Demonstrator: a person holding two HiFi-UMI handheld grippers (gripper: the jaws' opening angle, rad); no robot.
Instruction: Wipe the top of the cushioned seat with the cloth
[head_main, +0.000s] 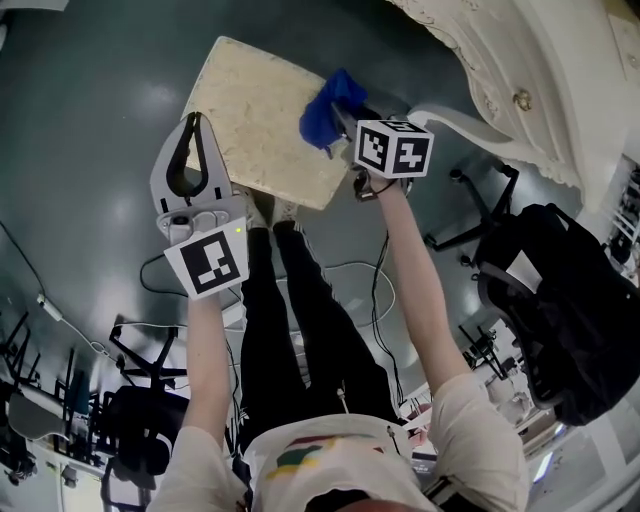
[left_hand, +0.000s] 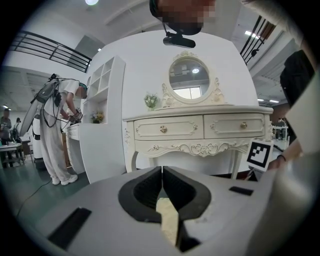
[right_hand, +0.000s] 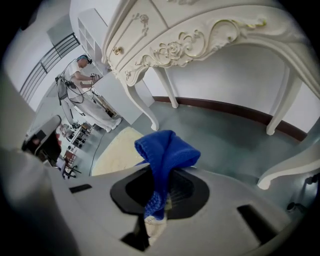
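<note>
Left gripper (head_main: 193, 122) was shut, empty. Cloth (head_main: 322, 115) was clamped in right gripper (head_main: 348, 120) over seat (head_main: 255, 110), upper centre; wiping strokes seemed due.

The cloth (right_hand: 165, 152) between my right gripper's (right_hand: 161, 192) black-padded grey jaws is solid royal blue. Below those jaws I see the cushioned seat (head_main: 262, 125), cream with fine speckles, on a grey-green floor (right_hand: 225, 130). Ahead of my left gripper's (left_hand: 162, 175) jaws, the dressing table (left_hand: 200, 132) is white with scrolled carving.

Indoor test hall, staged white dressing table (left_hand: 197, 127), oval mirror (left_hand: 189, 80), office chairs (head_main: 135, 420), mezzanine railing (left_hand: 50, 47), second rig-wearing person (left_hand: 59, 131).
</note>
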